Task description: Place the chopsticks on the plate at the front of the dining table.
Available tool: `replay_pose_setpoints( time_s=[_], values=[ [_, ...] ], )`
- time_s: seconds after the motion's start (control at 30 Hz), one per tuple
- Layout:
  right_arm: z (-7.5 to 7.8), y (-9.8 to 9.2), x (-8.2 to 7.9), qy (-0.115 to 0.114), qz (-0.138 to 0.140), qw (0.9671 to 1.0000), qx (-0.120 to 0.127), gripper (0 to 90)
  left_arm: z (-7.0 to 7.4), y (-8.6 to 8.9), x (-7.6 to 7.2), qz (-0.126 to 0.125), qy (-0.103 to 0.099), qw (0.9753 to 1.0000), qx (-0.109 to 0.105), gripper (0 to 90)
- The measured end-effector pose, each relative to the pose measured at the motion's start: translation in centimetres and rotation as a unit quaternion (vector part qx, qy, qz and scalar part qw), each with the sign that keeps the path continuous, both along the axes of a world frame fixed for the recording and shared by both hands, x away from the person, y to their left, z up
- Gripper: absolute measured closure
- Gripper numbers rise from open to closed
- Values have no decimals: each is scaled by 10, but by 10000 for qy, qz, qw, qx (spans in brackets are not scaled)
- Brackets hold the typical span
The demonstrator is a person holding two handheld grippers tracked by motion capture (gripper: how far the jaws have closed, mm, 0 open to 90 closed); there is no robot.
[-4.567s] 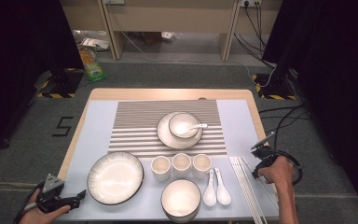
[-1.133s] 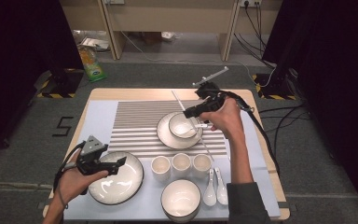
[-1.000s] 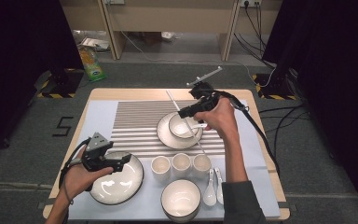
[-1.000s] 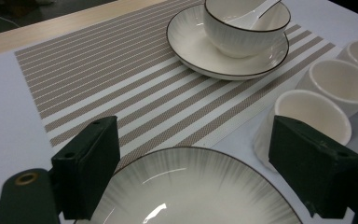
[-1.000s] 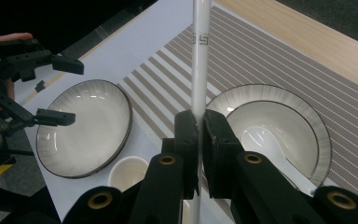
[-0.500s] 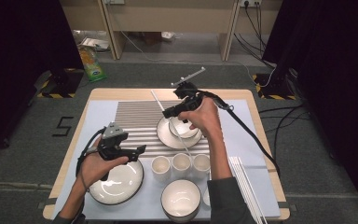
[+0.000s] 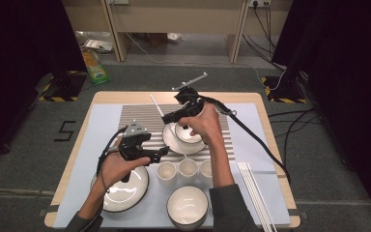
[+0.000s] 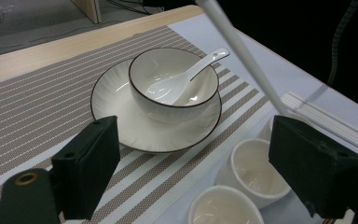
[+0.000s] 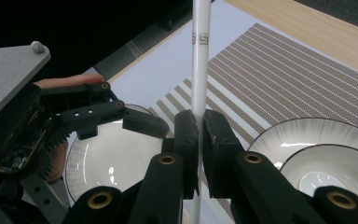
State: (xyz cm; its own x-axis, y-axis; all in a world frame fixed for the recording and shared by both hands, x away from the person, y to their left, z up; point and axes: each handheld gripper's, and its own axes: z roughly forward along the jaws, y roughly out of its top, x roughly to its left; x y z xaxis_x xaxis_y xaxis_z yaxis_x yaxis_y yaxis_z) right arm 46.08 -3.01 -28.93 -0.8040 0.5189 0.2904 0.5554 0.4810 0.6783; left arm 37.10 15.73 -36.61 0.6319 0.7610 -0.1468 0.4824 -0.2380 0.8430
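Note:
My right gripper [image 7: 168,117] is shut on a white chopstick [image 7: 157,104], held slanted in the air over the striped mat. In the right gripper view the two jaws pinch the chopstick [image 9: 200,56] near its middle. Under that hand a small bowl [image 8: 172,88] with a white spoon [image 8: 186,77] in it sits on a saucer [image 8: 116,107]. My left gripper [image 7: 163,152] is open above the table between the big plate [image 7: 125,193] and the saucer [image 7: 171,140]. Nothing lies between its jaws, and the chopstick [image 8: 242,51] crosses the air beyond its right jaw.
Three small cups [image 7: 188,167] stand in a row in front of the saucer, and an empty bowl [image 7: 188,205] sits at the front edge. Several white chopsticks [image 7: 256,193] lie at the front right. The right gripper's cable [image 7: 256,140] trails across the mat's right side.
My right gripper has carried the chopstick leftward above the bowl. My left gripper has moved from over the big plate toward the saucer and stayed open.

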Motion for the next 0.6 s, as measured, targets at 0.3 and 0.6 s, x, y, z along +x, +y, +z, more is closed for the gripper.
replay_pose_setpoints(
  time_s=[0.3,0.6],
  values=[
    [-6,7,1,121,59,9996,250,847,2,-10,6,-67,23,9997,-246,249],
    [-6,7,1,176,66,9990,408,847,4,-19,11,-168,133,9991,-370,548]
  ],
)
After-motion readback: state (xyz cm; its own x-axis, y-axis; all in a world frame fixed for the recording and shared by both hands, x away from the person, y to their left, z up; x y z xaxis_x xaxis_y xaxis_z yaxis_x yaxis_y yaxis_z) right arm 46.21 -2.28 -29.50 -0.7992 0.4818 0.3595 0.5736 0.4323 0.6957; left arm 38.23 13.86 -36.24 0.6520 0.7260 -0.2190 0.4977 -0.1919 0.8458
